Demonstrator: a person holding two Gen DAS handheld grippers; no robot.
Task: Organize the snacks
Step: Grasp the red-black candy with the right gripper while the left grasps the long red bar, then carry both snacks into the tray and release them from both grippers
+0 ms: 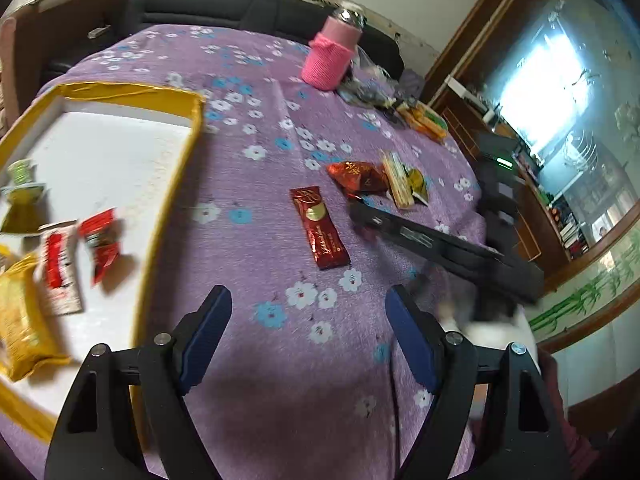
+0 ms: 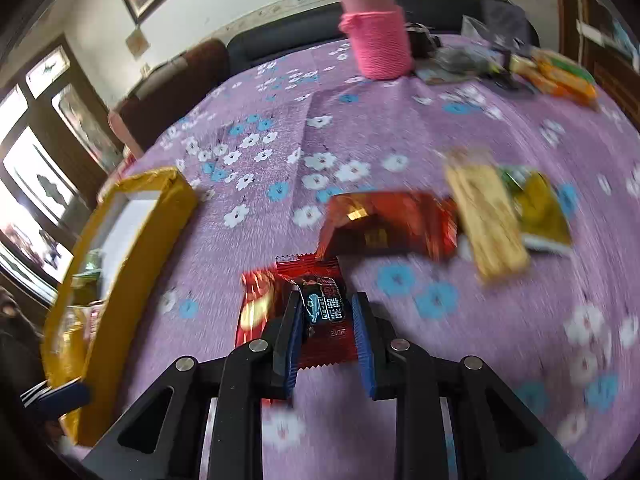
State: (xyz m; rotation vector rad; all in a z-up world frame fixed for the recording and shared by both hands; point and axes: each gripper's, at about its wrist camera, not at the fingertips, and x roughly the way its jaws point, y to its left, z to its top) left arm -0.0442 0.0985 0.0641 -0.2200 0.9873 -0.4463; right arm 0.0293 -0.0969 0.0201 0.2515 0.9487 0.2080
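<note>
Here, right hand-held gripper [image 2: 327, 312] apparently clamped on small red packet [image 2: 320, 312], left hand-held gripper [image 1: 308, 308] wide, empty.

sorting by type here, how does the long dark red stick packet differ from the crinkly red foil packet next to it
The stick packet is narrow, long and flat; the foil packet is shorter, wider and puffy. The stick packet is dark red with a gold disc and script; the foil packet is a brighter, shinier orange-red. Both lie loose on the purple floral cloth, outside the yellow-rimmed tray.

Purple floral tablecloth [image 1: 256, 184], dark sofa [image 1: 208, 8] behind, bright window [image 1: 536, 80]
</note>
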